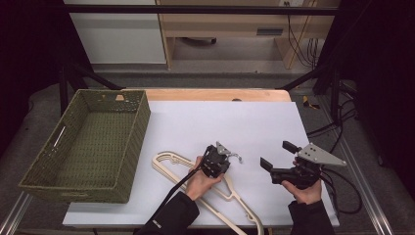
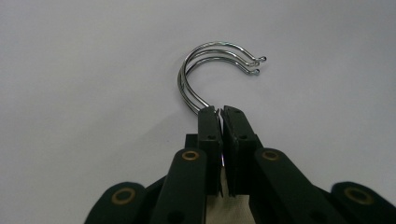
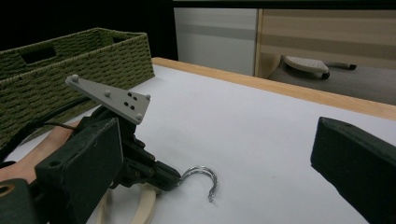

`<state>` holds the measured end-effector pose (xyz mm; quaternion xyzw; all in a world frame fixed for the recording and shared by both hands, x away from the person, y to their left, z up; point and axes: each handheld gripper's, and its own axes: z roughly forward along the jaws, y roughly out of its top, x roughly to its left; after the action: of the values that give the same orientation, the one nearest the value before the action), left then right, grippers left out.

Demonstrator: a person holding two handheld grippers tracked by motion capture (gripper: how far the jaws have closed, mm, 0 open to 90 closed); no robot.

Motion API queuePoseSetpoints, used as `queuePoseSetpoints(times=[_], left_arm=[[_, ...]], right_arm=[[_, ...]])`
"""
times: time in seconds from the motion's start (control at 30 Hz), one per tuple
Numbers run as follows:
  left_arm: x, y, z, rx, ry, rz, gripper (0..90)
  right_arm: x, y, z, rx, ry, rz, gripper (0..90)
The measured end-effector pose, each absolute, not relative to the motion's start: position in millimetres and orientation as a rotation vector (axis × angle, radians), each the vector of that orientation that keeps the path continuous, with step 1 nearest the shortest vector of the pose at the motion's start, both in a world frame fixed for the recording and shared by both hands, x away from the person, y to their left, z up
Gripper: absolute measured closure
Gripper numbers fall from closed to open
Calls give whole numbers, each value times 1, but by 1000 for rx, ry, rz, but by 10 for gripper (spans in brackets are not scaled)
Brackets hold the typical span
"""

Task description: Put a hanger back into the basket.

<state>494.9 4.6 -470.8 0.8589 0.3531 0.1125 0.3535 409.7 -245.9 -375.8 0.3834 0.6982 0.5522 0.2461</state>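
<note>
**Gripping the Hanger Hooks for Transfer**

Currently, the left gripper [image 1: 228, 155] is closed on the two chrome wire hooks [image 2: 212, 70] of the stacked cream wooden coat hangers [image 1: 195, 174], pinching the wire necks just above the hanger shoulders. The hangers lie flat on the white table sheet [image 1: 220, 122] near its front edge, between the two hands. The right gripper [image 1: 275, 155] is held near the front right corner, its jaws wide apart and holding nothing. The green woven basket [image 1: 44, 174] stands at the left edge.

Recommended procedure, as a judgement:

1. Confirm that both wires sit between the pads [image 2: 208, 126]; a single wire caught would likely leave one hanger behind.
2. Lift slowly and vertically, since the long arms will probably swing about the hooks.
3. Use the right gripper to steady a hanger arm if the stack rotates.
4. Keep the hangers aligned with the basket's long side before lowering.
</note>
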Motion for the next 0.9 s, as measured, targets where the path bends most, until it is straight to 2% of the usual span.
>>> queuePoseSetpoints(times=[0.27, 0.6, 0.83, 0.9], left_arm=[[490, 5, -467, 2195, 933, 326, 884], [476, 13, -448, 2121, 885, 396, 886], [467, 23, -436, 2065, 866, 417, 887], [464, 25, -434, 2058, 859, 426, 887]], right_arm=[[412, -236, -382, 1040, 1945, 1499, 40], [420, -211, -400, 1050, 2089, 1489, 125], [423, -189, -415, 1059, 2216, 1453, 152], [424, -184, -419, 1054, 2246, 1440, 190]])
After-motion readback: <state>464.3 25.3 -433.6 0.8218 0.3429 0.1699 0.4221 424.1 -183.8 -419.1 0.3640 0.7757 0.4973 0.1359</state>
